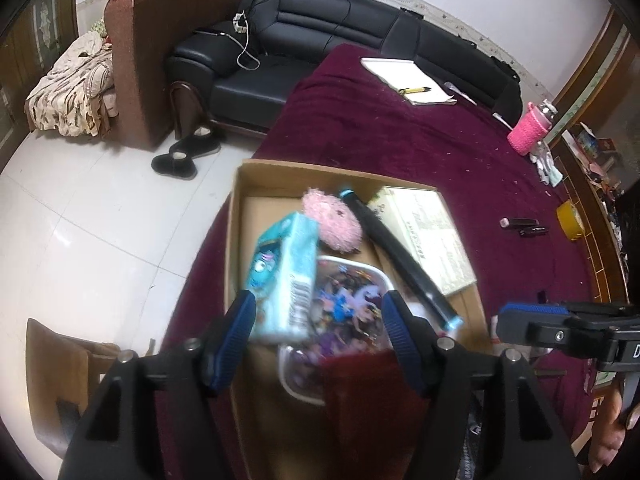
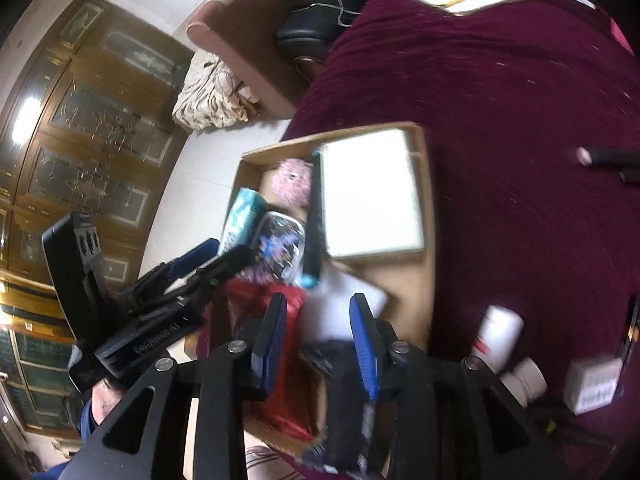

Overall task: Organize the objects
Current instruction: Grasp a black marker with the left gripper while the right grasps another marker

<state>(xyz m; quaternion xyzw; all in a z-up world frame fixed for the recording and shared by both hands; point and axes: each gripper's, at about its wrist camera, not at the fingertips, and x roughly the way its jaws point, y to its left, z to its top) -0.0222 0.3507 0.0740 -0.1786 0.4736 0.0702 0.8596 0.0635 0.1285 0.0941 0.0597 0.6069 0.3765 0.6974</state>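
Note:
A cardboard box (image 1: 240, 216) sits on a maroon-covered table (image 1: 380, 128). It holds a teal carton (image 1: 286, 280), a pink fluffy ball (image 1: 332, 224), a black tube with blue caps (image 1: 396, 256), a flat white board (image 1: 428, 236), a clear tub of colourful pieces (image 1: 352, 308) and a red bag (image 1: 368, 392). My left gripper (image 1: 320, 340) is open above the box, the teal carton loose between its fingers. My right gripper (image 2: 320, 340) is open over the box's near end, above the red bag (image 2: 288, 360) and a white item (image 2: 340, 304). The box (image 2: 424, 208) shows there too.
On the table lie a notepad with a pen (image 1: 408, 80), a pink-sleeved bottle (image 1: 530, 128), black markers (image 1: 524, 226), a yellow item (image 1: 570, 220), white bottles (image 2: 496, 336) and a small white box (image 2: 592, 386). A black sofa (image 1: 320, 28), brown armchair (image 1: 160, 60), boots (image 1: 188, 152) and wooden stool (image 1: 60, 372) stand around.

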